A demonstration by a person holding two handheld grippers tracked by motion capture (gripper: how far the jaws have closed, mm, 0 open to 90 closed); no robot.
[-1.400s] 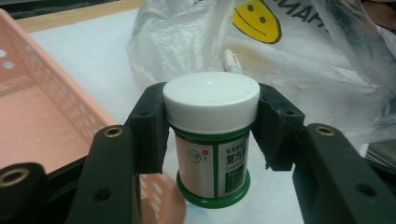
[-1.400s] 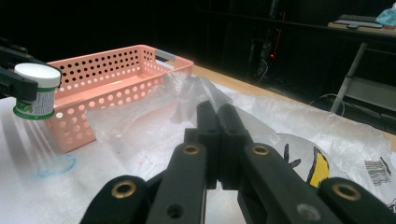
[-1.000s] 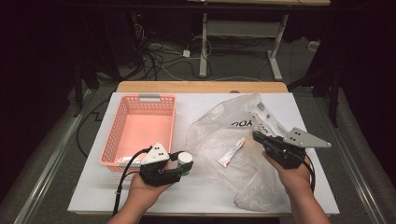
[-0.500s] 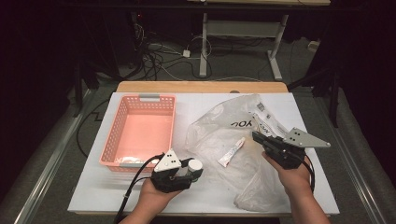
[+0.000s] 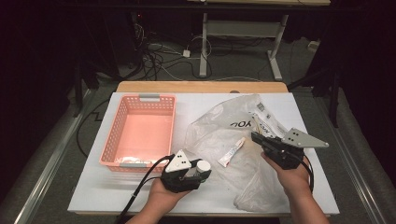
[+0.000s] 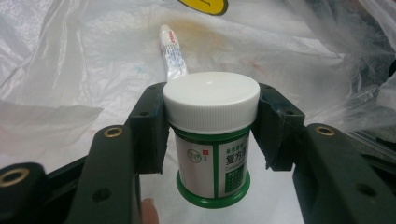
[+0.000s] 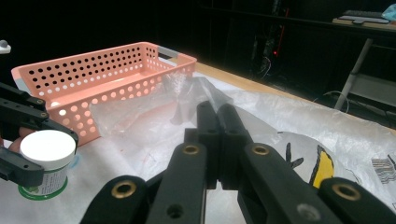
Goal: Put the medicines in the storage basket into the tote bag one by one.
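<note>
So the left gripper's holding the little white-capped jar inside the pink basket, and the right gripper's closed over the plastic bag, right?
Not inside the basket. The left gripper holds the white-capped jar over the table, beside the pink basket, as the high view shows. The right gripper is indeed closed over the plastic bag.

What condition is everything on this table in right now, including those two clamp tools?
Left gripper: jaws shut on the jar's white cap.
Jar: capped, upright, held between the jaws.
Right gripper: jaws shut, pinching the plastic bag.
Plastic bag: crumpled, spread flat on the table.
Small tube: lying on its side within the bag.
Pink basket: upright, apparently empty.
</note>
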